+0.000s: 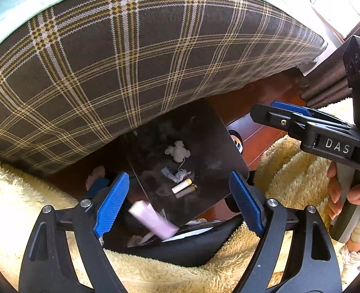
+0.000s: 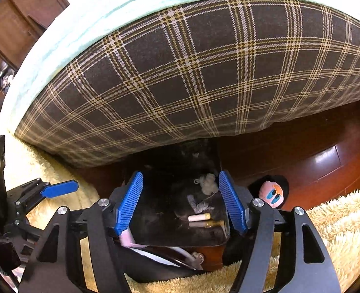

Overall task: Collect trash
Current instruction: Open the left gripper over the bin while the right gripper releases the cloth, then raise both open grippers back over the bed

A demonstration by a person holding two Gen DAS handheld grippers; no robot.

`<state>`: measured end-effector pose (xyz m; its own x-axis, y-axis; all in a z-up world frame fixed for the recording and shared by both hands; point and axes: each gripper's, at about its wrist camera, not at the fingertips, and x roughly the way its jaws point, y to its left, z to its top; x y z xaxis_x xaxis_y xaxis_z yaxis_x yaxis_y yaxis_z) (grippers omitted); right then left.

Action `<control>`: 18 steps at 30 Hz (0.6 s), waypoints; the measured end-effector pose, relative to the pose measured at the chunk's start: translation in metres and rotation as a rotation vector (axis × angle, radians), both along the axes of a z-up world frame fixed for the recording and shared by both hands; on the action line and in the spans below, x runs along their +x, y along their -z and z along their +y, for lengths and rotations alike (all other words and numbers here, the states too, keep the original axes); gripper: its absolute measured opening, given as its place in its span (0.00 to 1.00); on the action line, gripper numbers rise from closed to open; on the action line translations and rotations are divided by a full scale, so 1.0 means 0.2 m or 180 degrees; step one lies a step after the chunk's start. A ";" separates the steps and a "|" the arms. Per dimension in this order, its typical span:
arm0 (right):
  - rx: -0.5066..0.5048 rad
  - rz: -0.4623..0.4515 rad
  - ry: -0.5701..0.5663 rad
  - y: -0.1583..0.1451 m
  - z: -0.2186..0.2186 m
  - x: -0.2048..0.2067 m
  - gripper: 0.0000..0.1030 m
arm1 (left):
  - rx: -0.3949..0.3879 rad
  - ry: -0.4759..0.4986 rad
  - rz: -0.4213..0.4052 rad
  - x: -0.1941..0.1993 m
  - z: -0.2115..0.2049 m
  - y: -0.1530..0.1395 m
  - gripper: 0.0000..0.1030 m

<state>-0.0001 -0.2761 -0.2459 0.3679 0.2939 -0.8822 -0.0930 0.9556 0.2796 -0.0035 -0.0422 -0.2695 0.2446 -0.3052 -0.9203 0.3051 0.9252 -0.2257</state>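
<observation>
the plaid-covered bed [image 2: 192,73] fills the far half of both views, with the cream shag rug [image 2: 326,219] near and the dark wood floor [image 2: 314,161] between. on the floor at the bed's edge stands a black bin [image 2: 170,210] whose tilted lid carries the trash: a white wad [image 2: 209,183], a grey wad [image 2: 197,205] and a cigarette butt [image 2: 199,216] lying left to right. a blurred pink wrapper [image 1: 153,219] sits at the bin's near mouth. the right gripper [image 2: 182,202] is nearer, its fingers apart and empty, astride the lid above the butt; the left gripper [image 1: 180,202] is also spread, empty.
</observation>
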 end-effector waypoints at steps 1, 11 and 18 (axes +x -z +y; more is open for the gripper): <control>-0.0002 0.0000 -0.0003 0.01 0.01 0.00 0.64 | -0.0001 0.0001 0.0000 0.00 0.00 0.00 0.77; 0.0130 -0.0339 0.0117 -0.18 -0.02 0.01 0.64 | 0.0109 -0.0157 -0.0455 0.00 0.09 -0.23 0.80; -0.0014 -0.1041 0.0175 -0.59 -0.05 0.10 0.74 | 0.0145 -0.0260 -0.1096 0.04 0.14 -0.58 0.91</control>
<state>0.0196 -0.2862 -0.1288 0.6471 0.2622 -0.7159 -0.1253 0.9628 0.2394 0.0054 -0.0138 -0.1540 0.5647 -0.2325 -0.7919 0.2807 0.9564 -0.0807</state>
